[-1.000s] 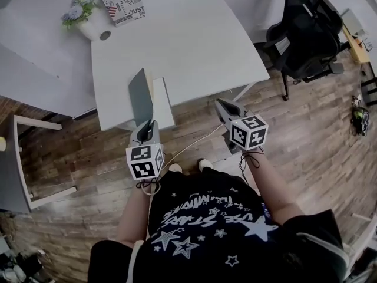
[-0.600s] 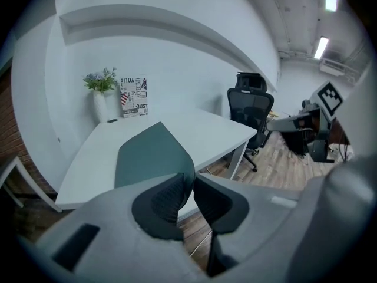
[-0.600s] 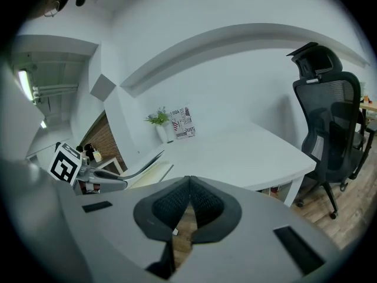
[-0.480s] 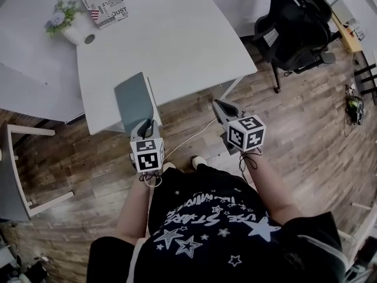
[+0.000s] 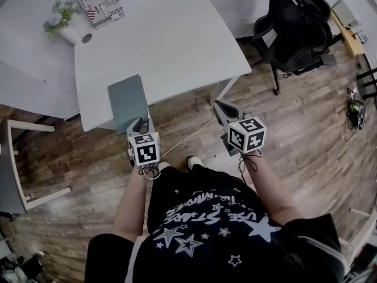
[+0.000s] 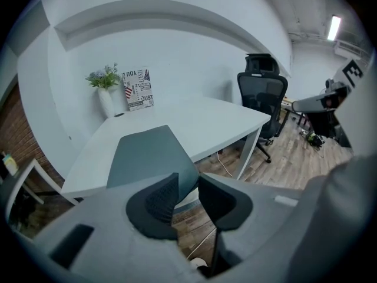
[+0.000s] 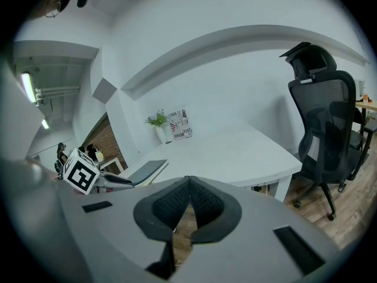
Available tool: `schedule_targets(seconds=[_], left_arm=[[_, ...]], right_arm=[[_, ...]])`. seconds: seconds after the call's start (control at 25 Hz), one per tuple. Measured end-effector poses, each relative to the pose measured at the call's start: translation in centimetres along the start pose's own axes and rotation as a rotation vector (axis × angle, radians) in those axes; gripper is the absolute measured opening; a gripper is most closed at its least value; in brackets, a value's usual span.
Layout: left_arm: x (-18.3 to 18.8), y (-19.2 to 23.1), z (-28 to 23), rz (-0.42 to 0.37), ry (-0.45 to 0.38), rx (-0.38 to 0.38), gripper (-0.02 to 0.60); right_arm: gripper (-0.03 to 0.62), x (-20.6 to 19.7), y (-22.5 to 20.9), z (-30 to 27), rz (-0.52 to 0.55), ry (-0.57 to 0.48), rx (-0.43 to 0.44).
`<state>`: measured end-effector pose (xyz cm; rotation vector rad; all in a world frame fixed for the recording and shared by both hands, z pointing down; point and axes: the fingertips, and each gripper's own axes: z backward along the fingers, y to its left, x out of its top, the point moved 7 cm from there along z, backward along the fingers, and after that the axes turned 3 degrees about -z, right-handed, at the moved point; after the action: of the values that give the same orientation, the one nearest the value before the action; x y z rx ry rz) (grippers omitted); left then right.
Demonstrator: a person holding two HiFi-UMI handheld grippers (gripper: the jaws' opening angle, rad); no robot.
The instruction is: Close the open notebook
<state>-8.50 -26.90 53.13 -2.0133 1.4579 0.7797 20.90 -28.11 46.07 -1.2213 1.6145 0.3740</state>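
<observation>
The notebook [image 5: 128,101] lies shut, grey cover up, at the white desk's [image 5: 177,46] lower-left edge. Just below it, the left claw [image 5: 140,126] has just been opening and stands slightly apart, empty. The right claw [image 5: 218,106] is closed and empty over the wood floor [image 5: 306,128]. A black chair [image 5: 294,28] stands upper right.

I can read two words on the printed card [image 5: 101,3] that stands at the far corner of the table [image 5: 177,46], just beside the flower vase [image 5: 70,33]: "YOU" near one edge and "JUST" near the other, with a small stars-and-stripes flag printed on it. Its finer print is too small for me. The black shirt [image 5: 206,217] carries white lettering among stars, and one word looks like "STARS".
</observation>
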Motion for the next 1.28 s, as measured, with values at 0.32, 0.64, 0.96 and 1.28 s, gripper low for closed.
schedule_targets(seconds=[0.32,0.64,0.96,1.28], left_arm=[[0.6,-2.2,1.2,0.081,-0.005,0.004,0.282],[1.8,-4.0,6.5,0.161,-0.154,0.032,0.284],[1.6,-4.5,11.0,0.235,-0.268,0.01,0.205],[-2.3,-4.9,16.1,0.256,-0.289,-0.019,0.056]], right_arm=[[0.005,0.3,-2.3,1.3,0.014,-0.013,0.096],[0.005,0.5,-3.1,1.4,-0.003,-0.061,0.149],[0.005,1.1,-0.9,2.5,0.014,-0.084,0.176],[0.005,-0.5,3.8,5.6,0.023,-0.082,0.184]])
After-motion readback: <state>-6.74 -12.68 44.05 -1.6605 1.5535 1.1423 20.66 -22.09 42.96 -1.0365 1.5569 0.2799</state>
